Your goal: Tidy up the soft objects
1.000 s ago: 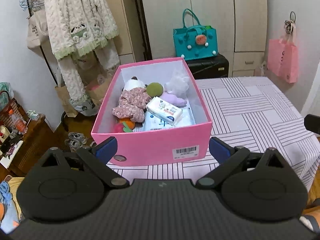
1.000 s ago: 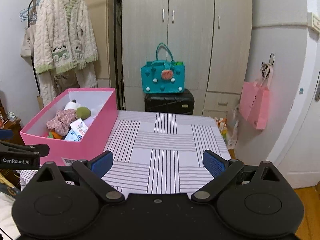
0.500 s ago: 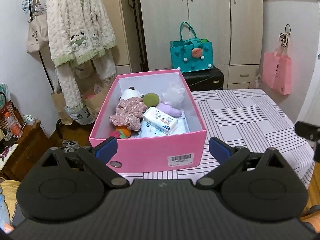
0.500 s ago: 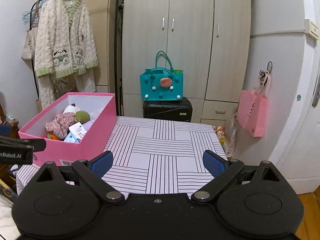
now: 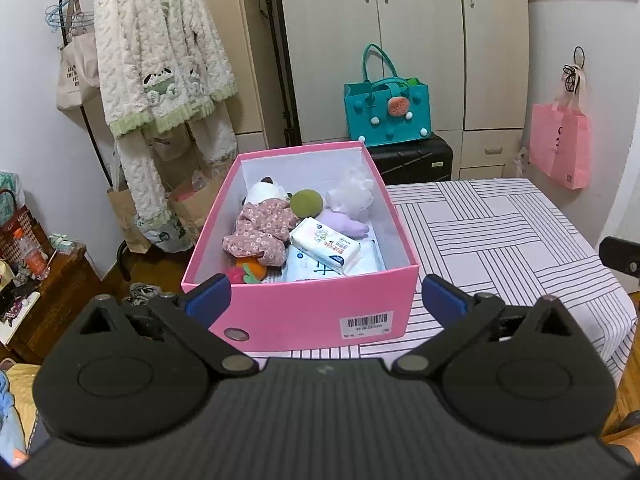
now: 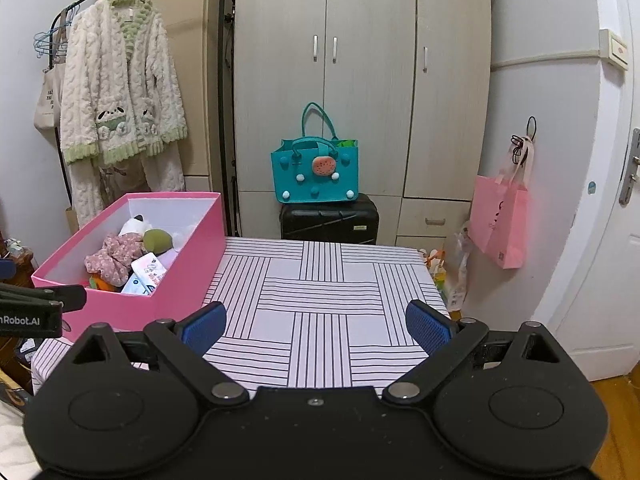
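Observation:
A pink box [image 5: 304, 312] [image 6: 176, 280] stands on the left part of the striped table [image 5: 500, 240] [image 6: 320, 292]. Inside lie a plush doll in a floral dress [image 5: 262, 230] [image 6: 116, 254], a green ball [image 5: 306, 202] [image 6: 157, 239], a pale purple plush [image 5: 348, 216], a tissue pack [image 5: 325, 245] [image 6: 149, 270] and an orange toy [image 5: 252, 271]. My left gripper [image 5: 326, 300] hangs open just in front of the box, holding nothing. My right gripper [image 6: 316, 326] is open over the table's near edge, right of the box, with nothing between its fingers.
A teal bag [image 5: 387, 114] [image 6: 315, 174] sits on a black suitcase [image 6: 330, 220] behind the table, before the wardrobe. A fleecy robe [image 5: 160, 80] hangs on a rack at left. A pink bag [image 6: 500, 220] hangs on the right wall. A wooden stand [image 5: 44, 280] is at far left.
Both grippers have drawn back and tilted up a little, so the box and table sit lower and smaller in view. Both stayed open. Nothing in the box moved.

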Available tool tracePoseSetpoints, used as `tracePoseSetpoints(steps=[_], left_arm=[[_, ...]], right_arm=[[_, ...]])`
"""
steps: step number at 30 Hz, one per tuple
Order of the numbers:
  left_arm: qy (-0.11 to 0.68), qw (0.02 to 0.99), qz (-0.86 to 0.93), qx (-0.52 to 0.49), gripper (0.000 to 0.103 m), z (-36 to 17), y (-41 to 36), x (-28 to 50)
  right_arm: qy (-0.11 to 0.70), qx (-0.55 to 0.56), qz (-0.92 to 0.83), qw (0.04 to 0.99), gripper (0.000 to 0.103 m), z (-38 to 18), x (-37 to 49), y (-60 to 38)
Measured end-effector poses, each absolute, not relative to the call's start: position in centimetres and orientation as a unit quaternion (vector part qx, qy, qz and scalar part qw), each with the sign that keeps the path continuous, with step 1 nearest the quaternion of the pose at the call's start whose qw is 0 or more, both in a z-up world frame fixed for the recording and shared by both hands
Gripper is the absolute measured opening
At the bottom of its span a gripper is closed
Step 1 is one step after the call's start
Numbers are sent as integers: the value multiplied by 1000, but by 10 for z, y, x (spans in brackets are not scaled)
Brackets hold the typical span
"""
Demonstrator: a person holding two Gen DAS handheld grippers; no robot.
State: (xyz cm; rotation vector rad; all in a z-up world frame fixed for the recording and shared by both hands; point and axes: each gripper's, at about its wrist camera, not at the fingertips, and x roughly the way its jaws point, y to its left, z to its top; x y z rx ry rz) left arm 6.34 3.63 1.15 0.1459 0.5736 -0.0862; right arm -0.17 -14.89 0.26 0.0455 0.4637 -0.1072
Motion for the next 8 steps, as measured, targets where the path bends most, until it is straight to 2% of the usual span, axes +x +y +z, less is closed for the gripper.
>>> tracePoseSetpoints(steps=[8], left_arm=[[284, 955, -49, 75, 103, 12, 36, 62]], right_arm=[[232, 21, -52, 971, 98, 2, -2, -148]])
